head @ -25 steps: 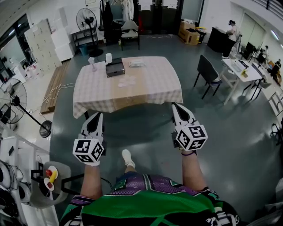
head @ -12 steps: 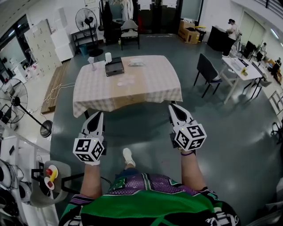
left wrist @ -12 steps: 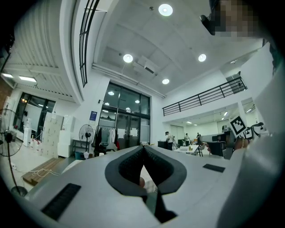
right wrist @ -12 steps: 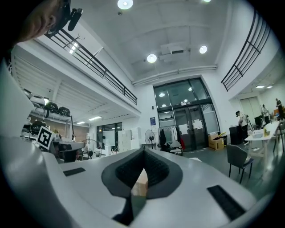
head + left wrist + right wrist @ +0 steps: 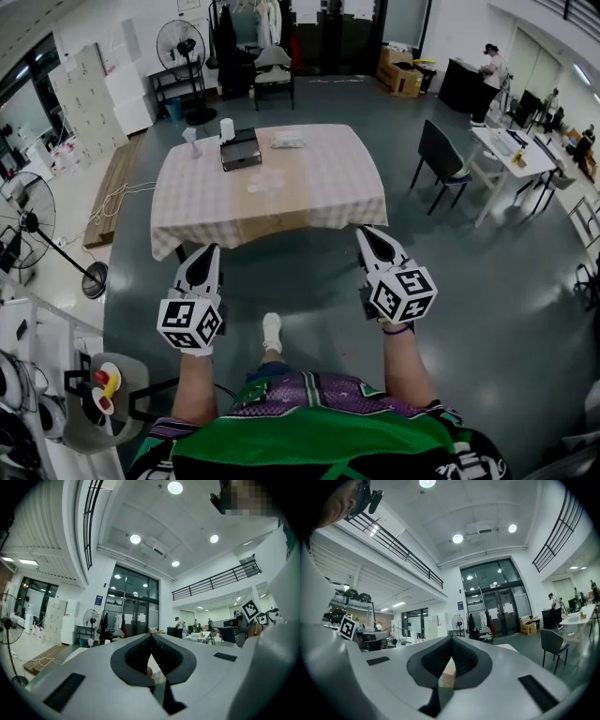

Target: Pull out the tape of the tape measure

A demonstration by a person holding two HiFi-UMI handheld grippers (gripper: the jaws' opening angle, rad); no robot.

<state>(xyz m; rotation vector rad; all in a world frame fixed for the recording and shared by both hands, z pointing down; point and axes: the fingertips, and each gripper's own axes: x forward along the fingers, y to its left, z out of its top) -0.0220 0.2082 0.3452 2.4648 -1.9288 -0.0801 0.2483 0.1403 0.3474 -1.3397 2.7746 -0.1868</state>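
Both grippers are held out level over the grey floor, short of the checked-cloth table point(image 5: 309, 202). My left gripper point(image 5: 208, 249) is shut with nothing between its jaws, and the left gripper view shows its tips point(image 5: 151, 635) pressed together. My right gripper point(image 5: 364, 231) is shut and empty too, its tips point(image 5: 452, 637) meeting in the right gripper view. On the far part of the table stand a dark box point(image 5: 241, 148), a white cup point(image 5: 227, 128) and a flat white item point(image 5: 287, 142). I cannot make out a tape measure at this distance.
A dark chair point(image 5: 441, 155) stands right of the table, with a desk point(image 5: 511, 150) behind it. A standing fan point(image 5: 37, 220) and a grey cart point(image 5: 94, 394) are at the left. The person's shoe point(image 5: 272, 333) is on the floor between the grippers.
The table has drawn slightly nearer in the head view. Both grippers sit a little lower in the picture. Their jaws have stayed shut.
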